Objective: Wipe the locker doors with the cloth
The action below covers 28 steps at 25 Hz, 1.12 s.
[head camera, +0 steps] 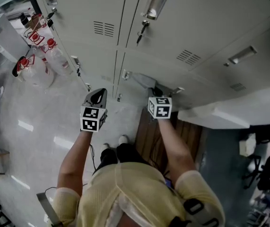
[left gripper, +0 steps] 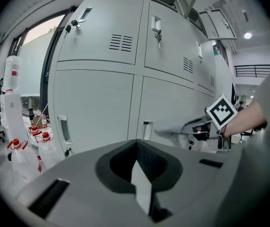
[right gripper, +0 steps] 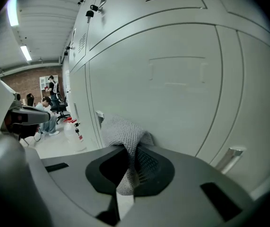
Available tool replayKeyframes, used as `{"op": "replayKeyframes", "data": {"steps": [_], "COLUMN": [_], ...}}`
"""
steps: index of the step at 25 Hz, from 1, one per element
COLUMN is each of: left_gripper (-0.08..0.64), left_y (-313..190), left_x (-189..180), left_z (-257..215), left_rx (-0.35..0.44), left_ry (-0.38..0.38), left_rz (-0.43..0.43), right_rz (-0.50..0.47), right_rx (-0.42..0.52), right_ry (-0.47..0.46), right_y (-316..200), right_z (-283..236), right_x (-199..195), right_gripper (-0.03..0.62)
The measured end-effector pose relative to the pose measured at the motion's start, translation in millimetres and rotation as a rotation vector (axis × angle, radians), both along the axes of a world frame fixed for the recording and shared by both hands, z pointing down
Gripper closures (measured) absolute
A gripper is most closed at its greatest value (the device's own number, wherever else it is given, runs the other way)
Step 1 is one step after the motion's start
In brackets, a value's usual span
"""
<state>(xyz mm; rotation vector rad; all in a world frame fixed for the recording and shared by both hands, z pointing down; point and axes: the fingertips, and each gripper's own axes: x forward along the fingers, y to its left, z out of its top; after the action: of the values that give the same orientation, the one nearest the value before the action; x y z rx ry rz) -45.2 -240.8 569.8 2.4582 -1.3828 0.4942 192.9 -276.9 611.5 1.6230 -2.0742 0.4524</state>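
Note:
A bank of pale grey locker doors [head camera: 196, 27] fills the top of the head view. My right gripper [head camera: 154, 91] is shut on a grey knitted cloth [head camera: 143, 81] and holds it against a lower door beside a door handle. In the right gripper view the cloth [right gripper: 124, 135] bunches out of the jaws and touches the door [right gripper: 172, 89]. My left gripper [head camera: 98, 93] hangs to the left, short of the doors, shut with nothing in it. The left gripper view faces the lower doors [left gripper: 97, 112] from a distance.
Large water bottles with red caps [head camera: 38, 67] stand on the floor at the lockers' left end. Keys [head camera: 142, 32] hang from some locks. A brown wooden board [head camera: 149, 136] lies under my right arm and a white ledge [head camera: 229, 117] juts out at right. A seated person [right gripper: 47, 110] is far off.

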Motion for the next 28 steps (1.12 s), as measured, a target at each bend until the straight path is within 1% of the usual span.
{"op": "replayKeyframes", "data": {"steps": [8,15,18,20,23,25,28], "left_gripper": [0.558,0.558,0.558,0.558,0.558,0.558,0.558], "left_y": [-6.6,-6.4,-6.0,-3.9,-2.1,-0.3,-1.4], "left_x": [37.3,67.5,77.2,81.1,82.3,78.8,67.7], "left_z": [-6.7,-13.9,-13.9,-13.7,-12.1,-8.7,-1.2], "left_rx": [0.017,0.011,0.033,0.037,0.040,0.031,0.027], "left_ry": [0.016,0.030,0.035,0.034,0.036,0.040,0.038], "left_rz": [0.062,0.125,0.145,0.159,0.168,0.163,0.133], "right_rz": [0.077,0.136,0.149,0.149,0.135,0.101,0.027], "right_rx": [0.011,0.015,0.021,0.024,0.026,0.023,-0.003], "right_ry": [0.005,0.013,0.015,0.006,-0.043,-0.067,-0.078], "right_y": [13.6,24.0,27.0,30.0,35.5,38.5,42.4], "right_z": [-4.1,-7.6,-10.1,-11.0,-11.0,-9.0,2.8], "right_x": [40.3,69.7,77.2,77.2,68.5,56.0,28.8], "right_gripper": [0.578,0.578,0.578,0.578,0.578,0.578,0.578]}}
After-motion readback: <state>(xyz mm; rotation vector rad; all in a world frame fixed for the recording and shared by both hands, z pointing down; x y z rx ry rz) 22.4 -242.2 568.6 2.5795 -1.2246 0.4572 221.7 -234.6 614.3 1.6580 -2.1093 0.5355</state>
